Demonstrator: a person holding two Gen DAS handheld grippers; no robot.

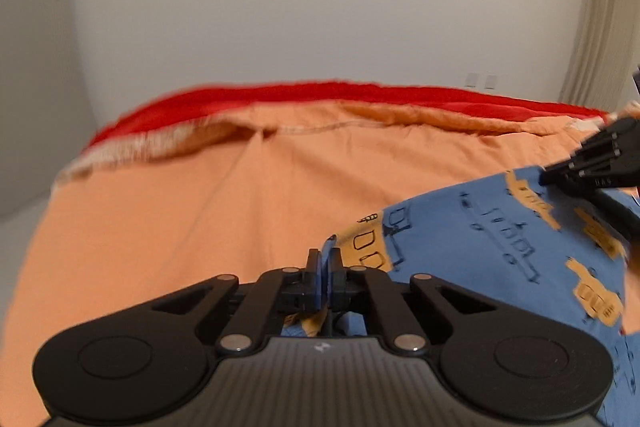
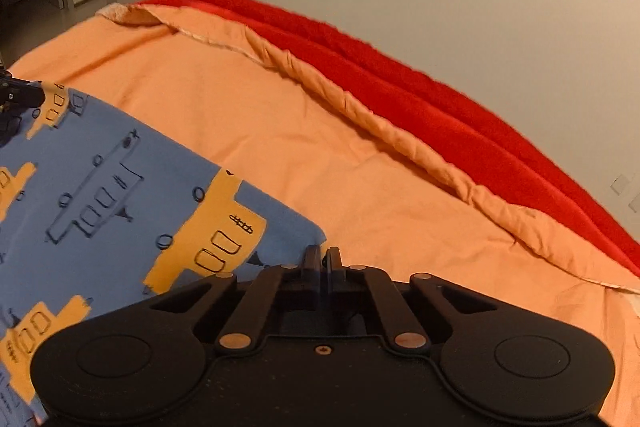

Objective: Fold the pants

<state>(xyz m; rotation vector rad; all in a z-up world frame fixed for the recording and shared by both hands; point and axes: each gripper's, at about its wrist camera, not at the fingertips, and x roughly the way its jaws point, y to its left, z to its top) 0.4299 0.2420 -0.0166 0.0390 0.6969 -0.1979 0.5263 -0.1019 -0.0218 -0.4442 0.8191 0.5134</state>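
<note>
I've got both grippers pinching the pants (image 2: 120,195) right now, one at each end of the same edge. My left gripper (image 1: 323,263) has its jaws nearly together with a fold of blue cloth squeezed between them. My right gripper (image 2: 321,259) looks much the same, jaws narrow, a thin blue sliver caught at the corner of the cloth.

The biggest risk I see is that right-hand bite: it looks shallow, right at the corner tip, so a quick pull or a swing across could tug the cloth free and drop that end. If the two grippers drift apart, the stretched edge may snap out of one pinch; if they close in, the middle sags and the fold comes down crooked. The loose part hangs or trails below me where I can't see it, so it may drag and bunch against the orange bedsheet (image 1: 180,211) as I move.

The pants are soft blue fabric printed with orange bus shapes and black line drawings, stretched fairly flat between the two grippers, over the near part of the orange sheet. Beyond it, a red blanket (image 2: 420,99) runs along the far edge by the wall. The material looks thin and limp.
</note>
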